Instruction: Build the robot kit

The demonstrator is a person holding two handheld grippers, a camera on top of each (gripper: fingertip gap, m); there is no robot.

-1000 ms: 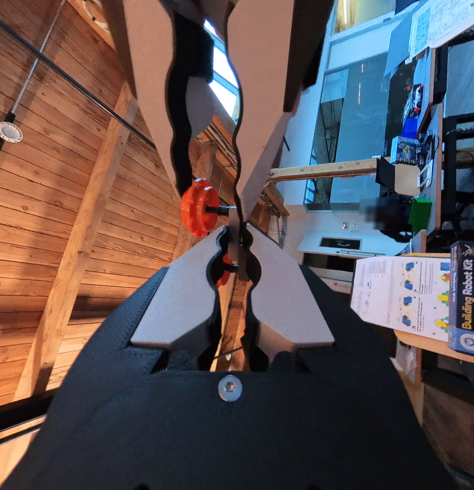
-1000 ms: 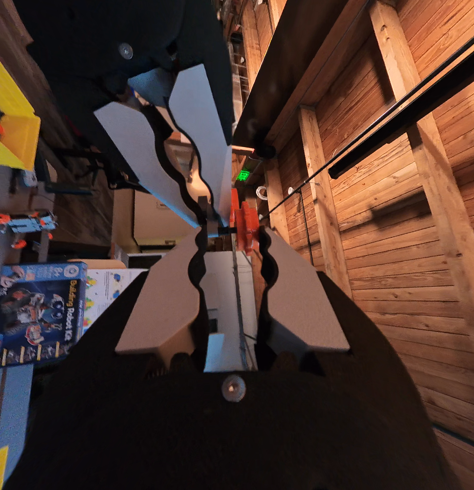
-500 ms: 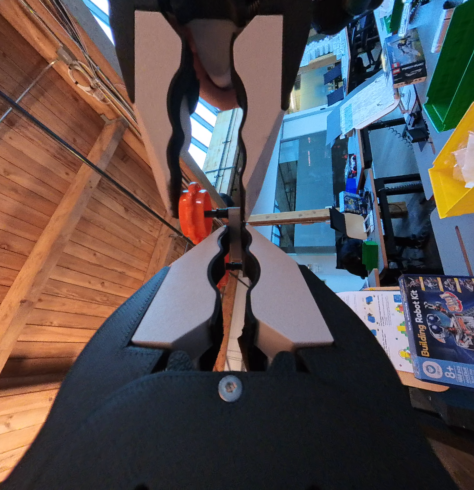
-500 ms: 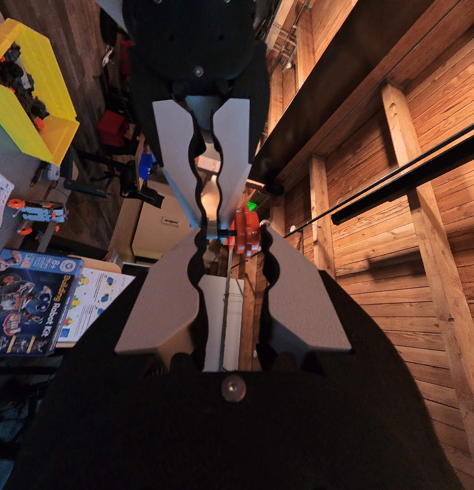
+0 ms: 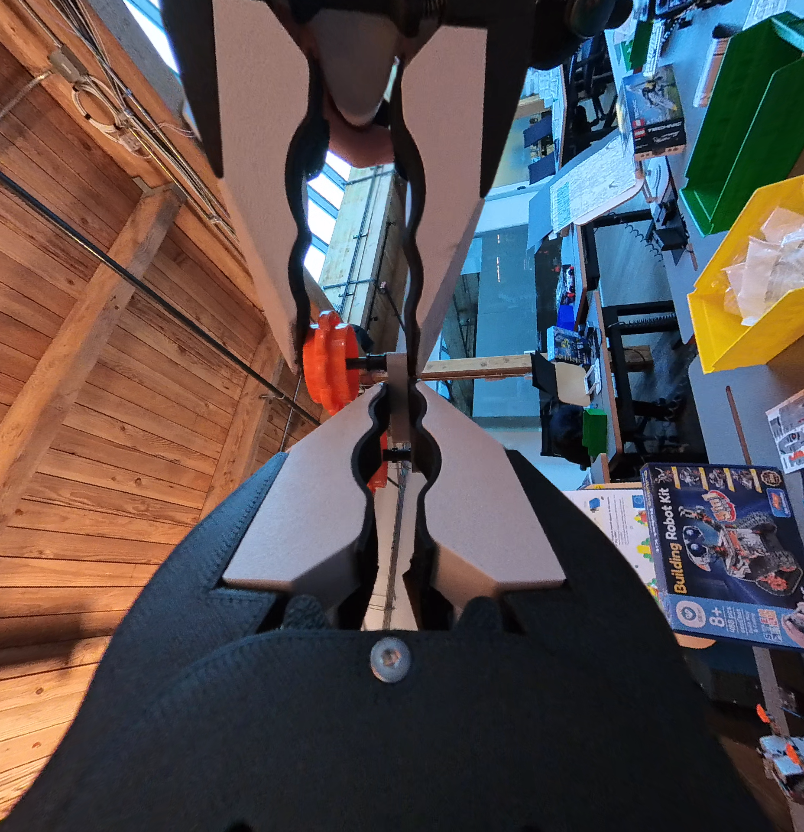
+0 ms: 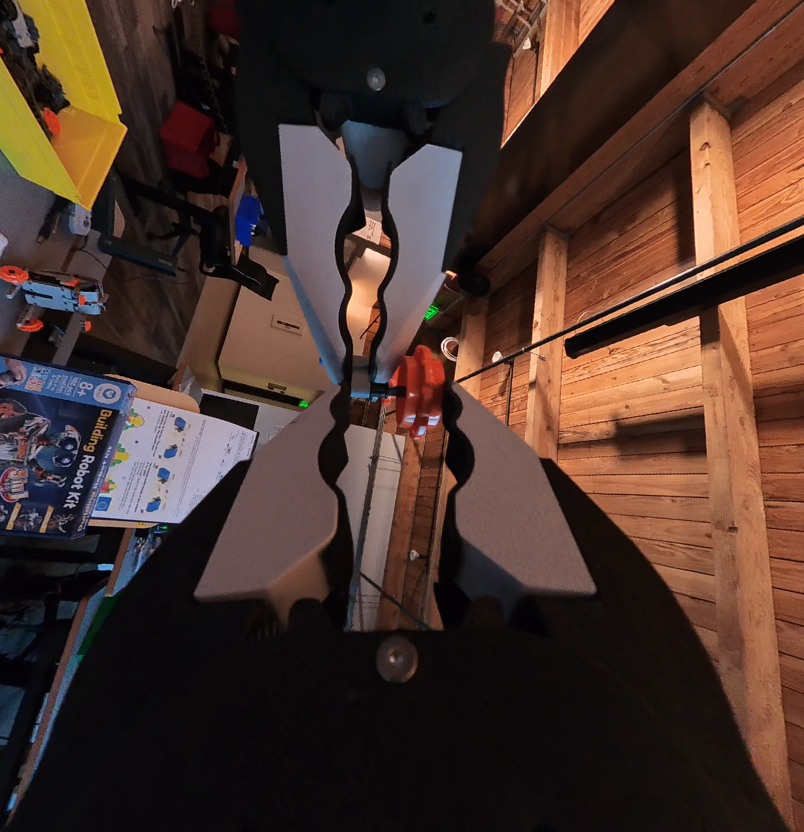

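My left gripper [image 5: 398, 392] is shut on a small grey beam [image 5: 398, 376]. A black axle [image 5: 368, 361] sticks out of the beam and carries an orange gear [image 5: 330, 360]. A second orange gear [image 5: 378, 468] shows partly behind my left finger. My right gripper [image 6: 395, 391] faces the left one tip to tip, held up in the air. Its jaws are closed to the width of the orange gear [image 6: 418, 387] and the grey beam [image 6: 362, 376]. One finger touches the gear, the other the beam side.
A wooden plank wall [image 5: 98, 405] fills one side. A table on the other side holds a blue kit box [image 5: 728, 553], a yellow bin [image 5: 751, 324], a green bin [image 5: 751, 112], an instruction sheet [image 6: 175, 459] and a small built model [image 6: 53, 292]. My left and right fingertips are right by each other.
Both grippers have swung together with the gear assembly between them, so the table and bins have come further into view. Neither grip has changed.
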